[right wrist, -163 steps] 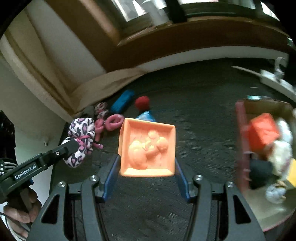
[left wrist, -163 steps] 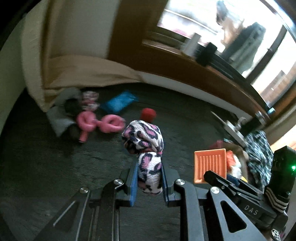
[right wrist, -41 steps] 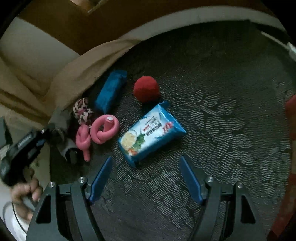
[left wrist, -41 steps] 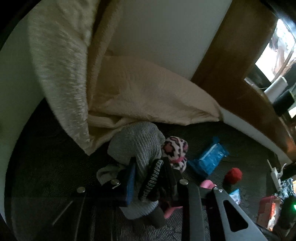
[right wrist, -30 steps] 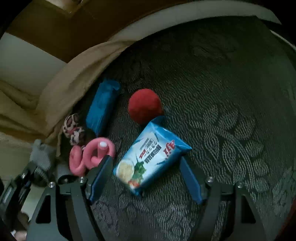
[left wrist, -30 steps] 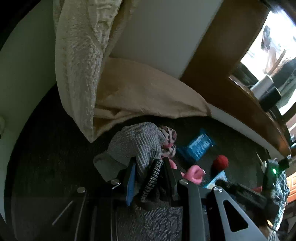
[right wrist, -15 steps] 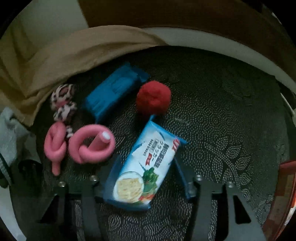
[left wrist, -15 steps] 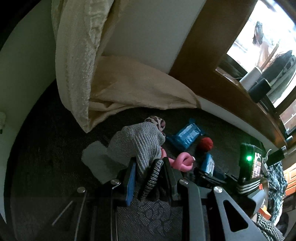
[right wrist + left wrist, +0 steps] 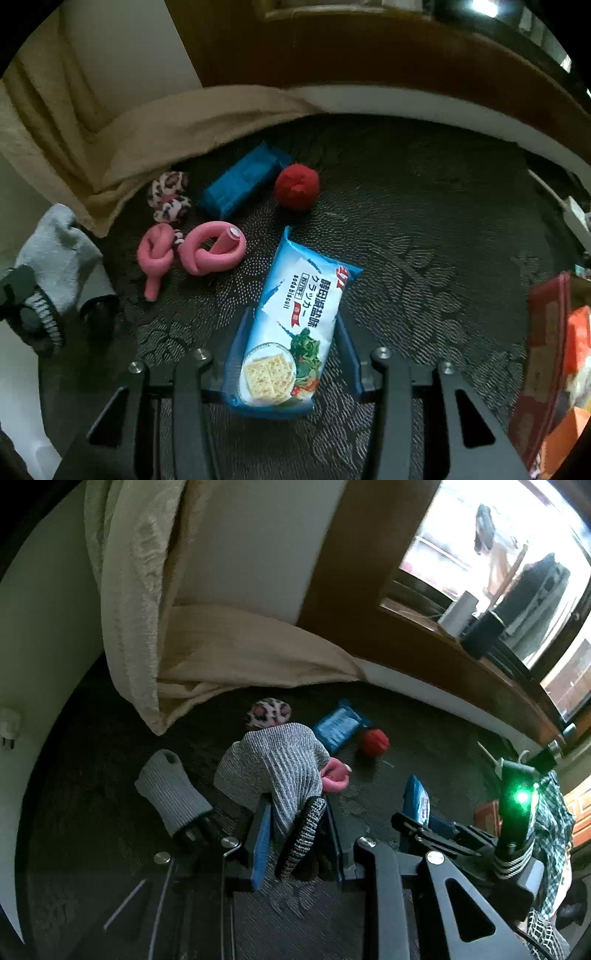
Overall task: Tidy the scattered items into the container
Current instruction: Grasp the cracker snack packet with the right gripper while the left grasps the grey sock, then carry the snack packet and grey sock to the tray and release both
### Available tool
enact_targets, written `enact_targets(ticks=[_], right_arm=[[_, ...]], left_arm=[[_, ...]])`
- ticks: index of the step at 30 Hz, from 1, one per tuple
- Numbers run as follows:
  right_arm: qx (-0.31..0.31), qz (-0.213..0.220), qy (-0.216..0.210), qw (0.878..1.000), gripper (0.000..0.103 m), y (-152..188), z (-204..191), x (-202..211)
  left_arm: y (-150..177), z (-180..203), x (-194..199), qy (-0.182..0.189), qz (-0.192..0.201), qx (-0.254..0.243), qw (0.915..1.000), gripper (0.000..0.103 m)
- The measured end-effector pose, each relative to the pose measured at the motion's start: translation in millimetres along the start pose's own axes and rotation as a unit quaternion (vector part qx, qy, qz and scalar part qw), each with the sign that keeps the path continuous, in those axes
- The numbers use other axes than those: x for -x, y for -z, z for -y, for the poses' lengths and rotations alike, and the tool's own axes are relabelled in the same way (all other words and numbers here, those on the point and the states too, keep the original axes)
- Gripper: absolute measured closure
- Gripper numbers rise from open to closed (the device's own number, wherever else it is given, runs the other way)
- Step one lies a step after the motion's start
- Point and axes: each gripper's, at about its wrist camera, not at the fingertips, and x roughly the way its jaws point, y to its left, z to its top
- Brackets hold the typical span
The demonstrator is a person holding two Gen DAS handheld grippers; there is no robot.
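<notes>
The left gripper (image 9: 297,834) is pinched on a grey knit sock (image 9: 275,766) at its striped cuff, the body hanging forward clear of the dark carpet (image 9: 424,236), a hold suited to carrying limp fabric. The right gripper (image 9: 291,354) clamps a blue cracker packet (image 9: 295,325) across its width, lengthwise between the fingers. The container (image 9: 546,354) sits at the right edge of the right wrist view, already holding items. A pink knotted toy (image 9: 207,249), red ball (image 9: 296,186), blue pack (image 9: 242,181), leopard-print bundle (image 9: 169,195) and second grey sock (image 9: 170,794) lie on the carpet.
</notes>
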Motion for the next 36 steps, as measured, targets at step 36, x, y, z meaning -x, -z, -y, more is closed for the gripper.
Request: enact_targets(ticks=[36], right_arm=[[-0.159,0.098,0.051,0.981,0.055,92.1,286.9,171.1]], left_arm=[[78.3,271.8,18.3,0.106,-0.017,-0.119,0.9871,0.075]])
